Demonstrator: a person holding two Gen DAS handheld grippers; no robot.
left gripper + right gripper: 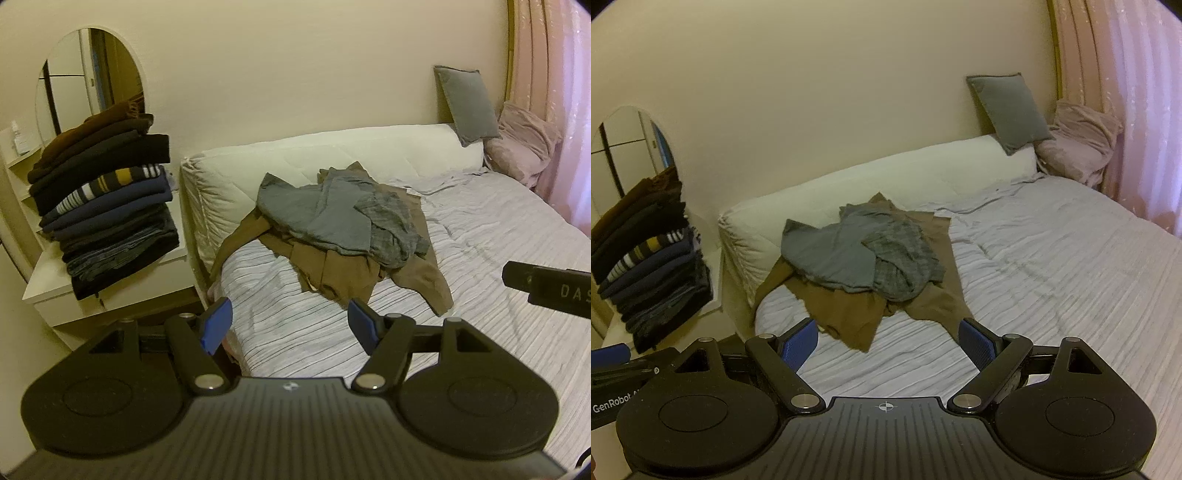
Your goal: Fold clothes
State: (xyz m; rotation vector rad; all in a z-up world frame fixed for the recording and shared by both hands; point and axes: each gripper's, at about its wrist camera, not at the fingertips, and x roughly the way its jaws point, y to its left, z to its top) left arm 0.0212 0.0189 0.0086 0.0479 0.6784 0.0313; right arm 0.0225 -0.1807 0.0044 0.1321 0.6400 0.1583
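A heap of unfolded clothes lies on the bed near its left end: a grey garment (pixel 325 218) (pixel 834 254) on top of a brown garment (pixel 332 273) (pixel 849 314). My left gripper (pixel 290 325) is open and empty, held in front of the heap, above the bed's near left corner. My right gripper (pixel 888 345) is open and empty, also short of the heap. The right gripper's body shows at the right edge of the left wrist view (pixel 546 288).
A tall stack of folded dark clothes (pixel 107 206) (pixel 650 266) stands on a white side table (pixel 48 288) left of the bed. An oval mirror (pixel 88 74) hangs behind it. A white bolster (pixel 332 155), a grey cushion (pixel 465 103) and a pink pillow (pixel 524 144) lie along the wall. Striped bedsheet (pixel 1052 266). Pink curtain (pixel 1126 92) at right.
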